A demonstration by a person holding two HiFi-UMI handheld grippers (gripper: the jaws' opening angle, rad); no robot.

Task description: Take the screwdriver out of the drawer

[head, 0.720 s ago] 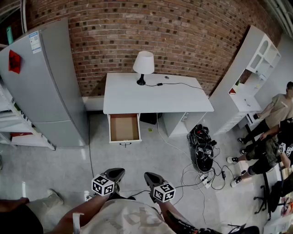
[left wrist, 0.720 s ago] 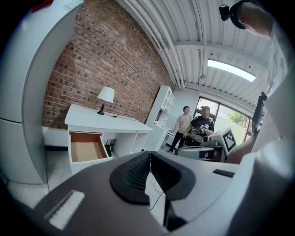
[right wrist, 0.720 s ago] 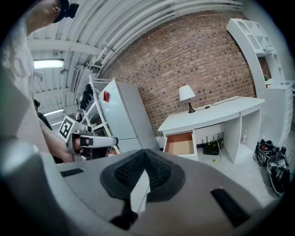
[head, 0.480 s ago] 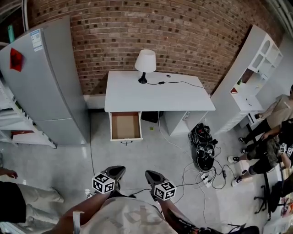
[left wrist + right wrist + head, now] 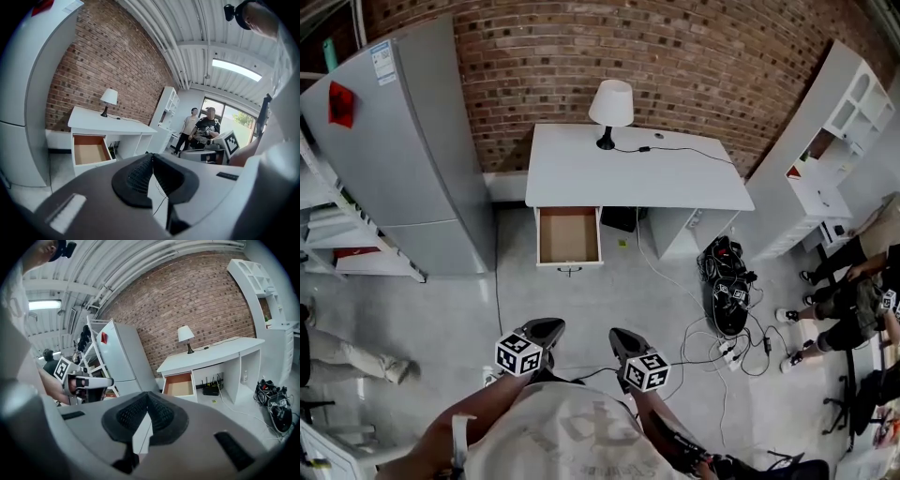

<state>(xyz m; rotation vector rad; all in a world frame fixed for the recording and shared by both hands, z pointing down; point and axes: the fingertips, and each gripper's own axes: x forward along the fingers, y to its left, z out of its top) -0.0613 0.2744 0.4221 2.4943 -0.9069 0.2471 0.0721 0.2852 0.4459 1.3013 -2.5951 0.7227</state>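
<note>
Brick wall (image 5: 581, 56) backs white desk (image 5: 656, 173); drawer (image 5: 568, 236) under it pulled open, brown bottom showing, screwdriver not discernible; left gripper (image 5: 546, 330) and right gripper (image 5: 623, 339) well apart from it, jaws closed on nothing.

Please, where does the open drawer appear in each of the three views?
Head view: the drawer is just above centre, under the desk's left end.
Left gripper view: the drawer is at left, below mid-height.
Right gripper view: the drawer is just right of centre.
Shared landmark: the lamp on the desk.
</note>
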